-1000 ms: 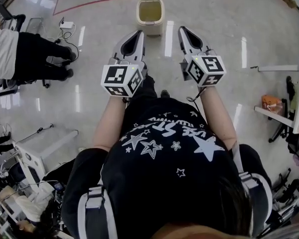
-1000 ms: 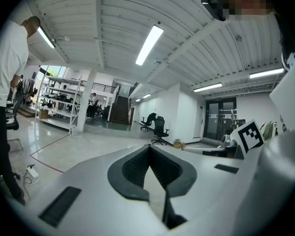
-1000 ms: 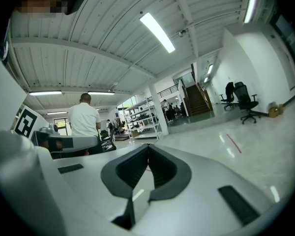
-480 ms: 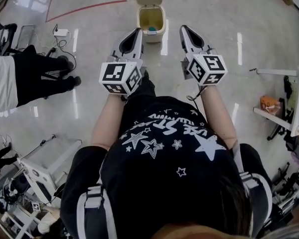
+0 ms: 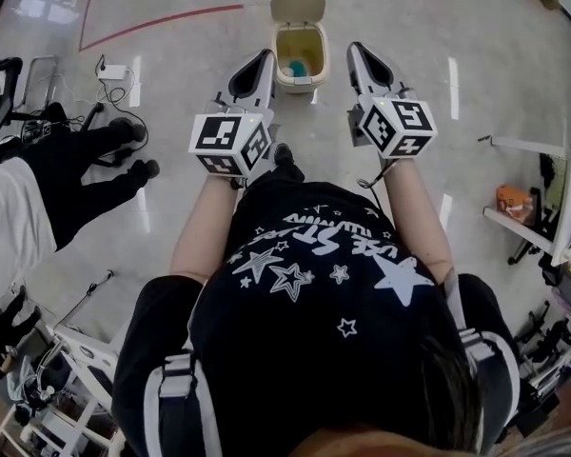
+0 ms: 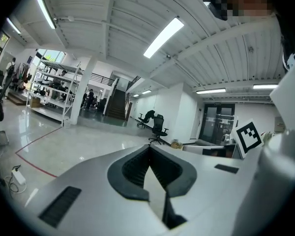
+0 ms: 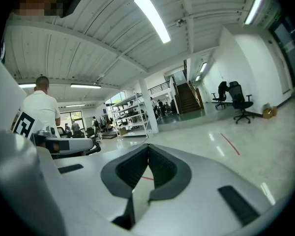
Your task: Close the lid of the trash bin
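Observation:
A small cream trash bin [image 5: 300, 81] stands on the glossy floor at the top centre of the head view. Its lid [image 5: 298, 6] is tipped up and back, so the bin is uncovered, with something blue [image 5: 297, 68] lying inside. My left gripper [image 5: 264, 58] points forward just left of the bin and my right gripper [image 5: 354, 49] just right of it; neither touches it. Both are shut with nothing between the jaws. The left gripper view [image 6: 148, 147] and the right gripper view [image 7: 148, 146] look out level across the hall, and the bin is not in them.
A person in a white top and black trousers [image 5: 71, 174] stands at the left. A power strip with cables [image 5: 111, 69] lies on the floor near a red floor line [image 5: 162, 17]. White frames and an orange object [image 5: 511, 198] are at the right, with equipment racks at the lower left.
The bin has drawn nearer between my grippers, and the blue thing inside has come into sight. The person at the left has shifted down and left in view.

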A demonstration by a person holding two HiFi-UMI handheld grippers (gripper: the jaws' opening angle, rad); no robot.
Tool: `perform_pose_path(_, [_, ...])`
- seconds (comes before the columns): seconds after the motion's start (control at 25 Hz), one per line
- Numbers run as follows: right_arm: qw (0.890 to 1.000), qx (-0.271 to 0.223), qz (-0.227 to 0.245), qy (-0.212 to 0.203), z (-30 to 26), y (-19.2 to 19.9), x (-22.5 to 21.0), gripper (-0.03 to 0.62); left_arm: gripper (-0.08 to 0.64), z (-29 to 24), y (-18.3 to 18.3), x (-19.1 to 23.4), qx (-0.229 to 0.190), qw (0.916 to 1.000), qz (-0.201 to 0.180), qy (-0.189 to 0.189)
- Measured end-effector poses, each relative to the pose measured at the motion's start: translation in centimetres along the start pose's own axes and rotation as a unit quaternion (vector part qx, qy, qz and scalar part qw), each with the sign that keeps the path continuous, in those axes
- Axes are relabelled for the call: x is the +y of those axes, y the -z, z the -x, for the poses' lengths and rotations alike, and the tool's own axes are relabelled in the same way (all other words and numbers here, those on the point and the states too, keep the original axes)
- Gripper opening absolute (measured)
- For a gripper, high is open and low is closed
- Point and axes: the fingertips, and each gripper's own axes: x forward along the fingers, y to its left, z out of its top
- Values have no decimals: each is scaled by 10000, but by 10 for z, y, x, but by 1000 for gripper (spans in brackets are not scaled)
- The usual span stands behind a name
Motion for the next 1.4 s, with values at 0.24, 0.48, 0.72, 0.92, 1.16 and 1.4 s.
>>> perform_pose_path(0.24, [9997, -4, -49, 235, -39, -3, 4, 6, 11, -22, -5, 34, 100, 9997, 37, 223])
perform_pose_path(0.48, [9989, 132, -125, 435, -50, 4, -2, 6, 11, -37, 0, 48, 177, 9991, 134, 353])
perform_pose_path(0.72, [9987, 139, -176, 461, -70, 1, -19, 6, 11, -51, 2, 63, 194, 9994, 211, 206])
perform_pose_path(0.92, [9994, 187, -203, 198, -103, -3, -36, 6, 11, -70, 0, 71, 142, 9998, 162, -25])
perform_pose_path(1.16, [9993, 289, -226, -6, -145, -12, -76, 6, 11, -114, 5, 82, 269, 9990, 80, -340])
perform_pose_path(1.4, [9981, 532, -290, -97, -182, -5, -125, 6, 11, -174, 19, 92, 447, 9975, -29, -548])
